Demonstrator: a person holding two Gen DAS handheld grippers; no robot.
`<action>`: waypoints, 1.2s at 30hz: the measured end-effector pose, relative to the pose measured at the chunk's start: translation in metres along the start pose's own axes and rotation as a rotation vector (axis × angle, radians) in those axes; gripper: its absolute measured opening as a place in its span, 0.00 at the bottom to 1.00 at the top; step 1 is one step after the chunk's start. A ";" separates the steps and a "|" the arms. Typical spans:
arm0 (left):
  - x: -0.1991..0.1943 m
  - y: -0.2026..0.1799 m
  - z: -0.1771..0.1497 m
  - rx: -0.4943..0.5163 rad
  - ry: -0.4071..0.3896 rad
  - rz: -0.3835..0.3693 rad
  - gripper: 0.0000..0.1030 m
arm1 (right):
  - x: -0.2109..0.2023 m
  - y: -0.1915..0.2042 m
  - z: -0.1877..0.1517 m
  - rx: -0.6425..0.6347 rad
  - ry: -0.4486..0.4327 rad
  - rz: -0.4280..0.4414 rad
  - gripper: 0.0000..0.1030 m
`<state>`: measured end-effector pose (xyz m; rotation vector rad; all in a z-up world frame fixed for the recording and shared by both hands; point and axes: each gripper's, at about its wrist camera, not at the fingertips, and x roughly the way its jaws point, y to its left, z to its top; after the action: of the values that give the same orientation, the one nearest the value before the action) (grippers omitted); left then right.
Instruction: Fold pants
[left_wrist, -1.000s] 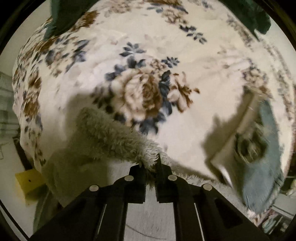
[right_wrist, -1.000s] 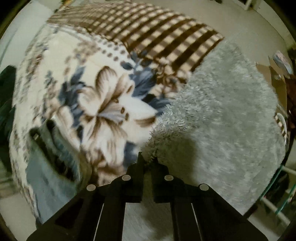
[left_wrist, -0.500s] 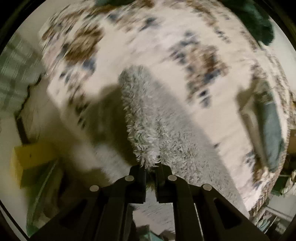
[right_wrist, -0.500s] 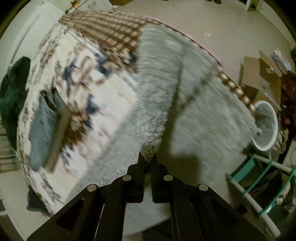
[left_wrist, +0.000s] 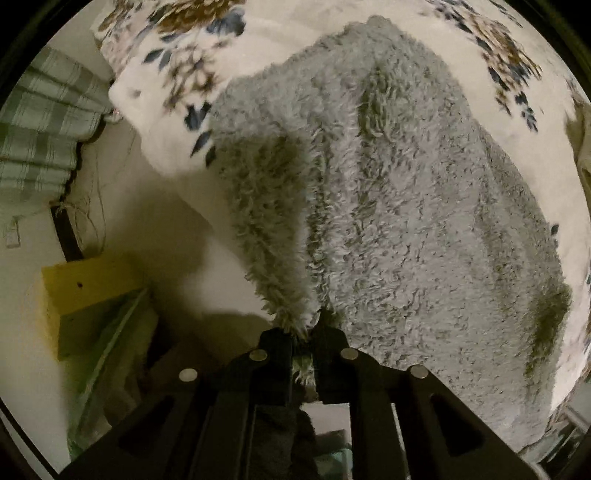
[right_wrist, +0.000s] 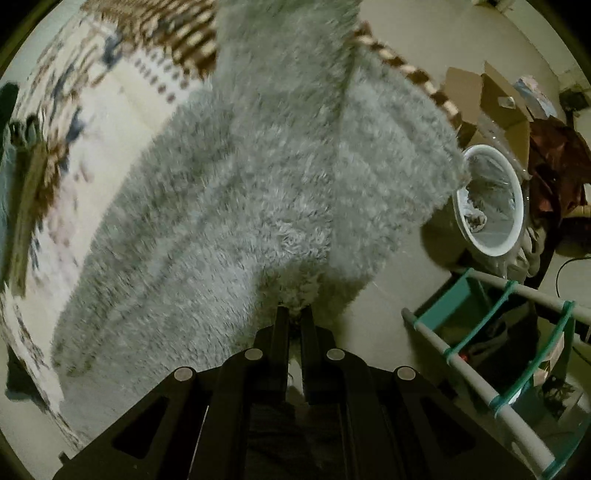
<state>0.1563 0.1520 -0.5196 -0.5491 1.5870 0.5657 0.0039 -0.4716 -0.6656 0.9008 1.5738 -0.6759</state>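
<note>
Pants (left_wrist: 388, 206), one fluffy grey fleece pair, hang over the floral bed blanket (left_wrist: 266, 40), each near corner pinched in a closed hand-held gripper: left (left_wrist: 304, 332), right (right_wrist: 293, 315). Bare floor (right_wrist: 391, 288) lies right.

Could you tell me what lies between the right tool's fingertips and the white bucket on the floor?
In the right wrist view, bare pale floor, partly shadowed, separates the right tool, shut on the fuzzy grey pants, from the white bucket; the pants' hanging edge overlaps part of that stretch.

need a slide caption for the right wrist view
Right gripper shut on fuzzy grey pants, lifting them off the floral blanket, white bin beyond.
</note>
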 end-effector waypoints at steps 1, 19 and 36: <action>-0.004 -0.001 0.001 -0.011 -0.001 -0.013 0.09 | 0.004 -0.002 -0.001 -0.002 0.016 -0.006 0.08; -0.019 -0.084 -0.015 0.277 -0.108 0.139 0.80 | -0.005 0.019 0.092 -0.114 -0.202 -0.037 0.81; -0.003 -0.052 -0.022 0.250 -0.075 0.187 0.80 | -0.013 -0.145 0.066 0.363 -0.158 0.208 0.53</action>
<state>0.1741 0.0981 -0.5168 -0.1910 1.6177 0.5118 -0.0819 -0.6064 -0.6721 1.2280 1.2159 -0.8759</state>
